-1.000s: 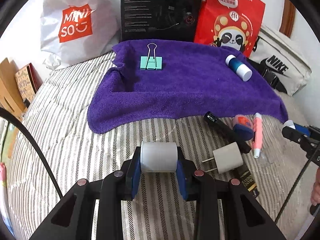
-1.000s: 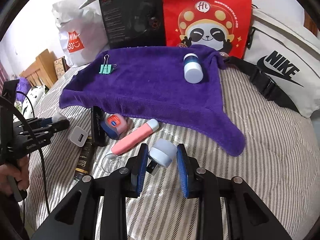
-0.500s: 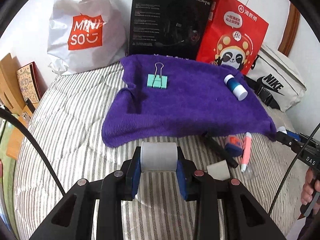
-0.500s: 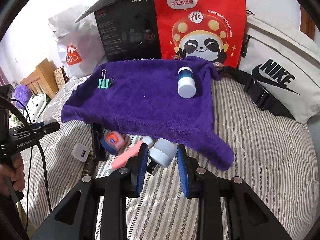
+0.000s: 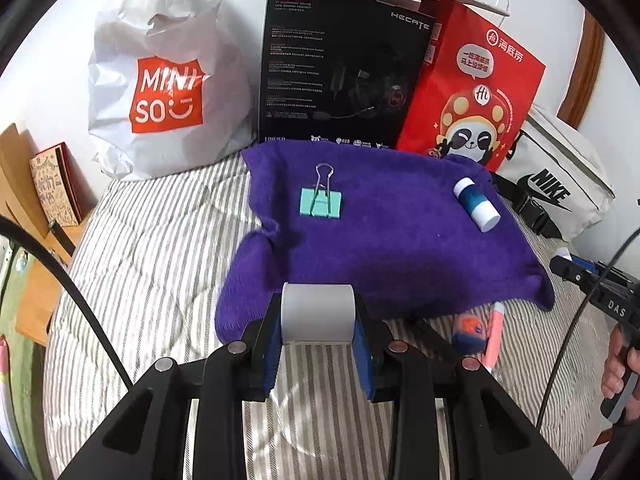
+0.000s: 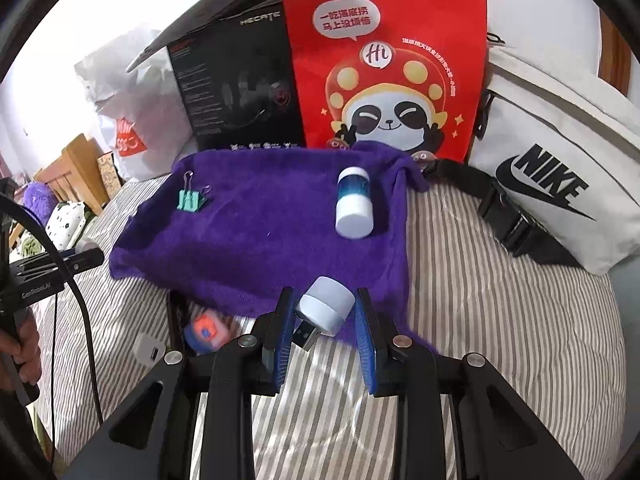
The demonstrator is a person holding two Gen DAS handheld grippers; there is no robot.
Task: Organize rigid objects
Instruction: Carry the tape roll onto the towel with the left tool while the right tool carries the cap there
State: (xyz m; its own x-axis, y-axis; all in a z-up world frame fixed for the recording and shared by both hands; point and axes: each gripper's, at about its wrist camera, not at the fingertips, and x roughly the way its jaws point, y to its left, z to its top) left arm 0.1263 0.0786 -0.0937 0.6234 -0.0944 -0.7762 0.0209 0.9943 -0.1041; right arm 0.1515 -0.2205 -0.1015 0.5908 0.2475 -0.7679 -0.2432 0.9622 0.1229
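Striped bed (image 5: 152, 240) | left gripper (image 5: 318, 334) clamping smooth grey cylinder (image 5: 318, 312), lower centre | right gripper (image 6: 324, 320) pinching pale-blue USB night light (image 6: 326, 306) off-centre, risking twisting loose before reaching purple towel (image 6: 272, 232)

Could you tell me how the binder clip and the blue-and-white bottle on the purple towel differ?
The binder clip is mint green and flat, with wire handles; the bottle is a blue cylinder with white ends. The clip sits left, the bottle right. Both lie on the purple towel, apart from each other.
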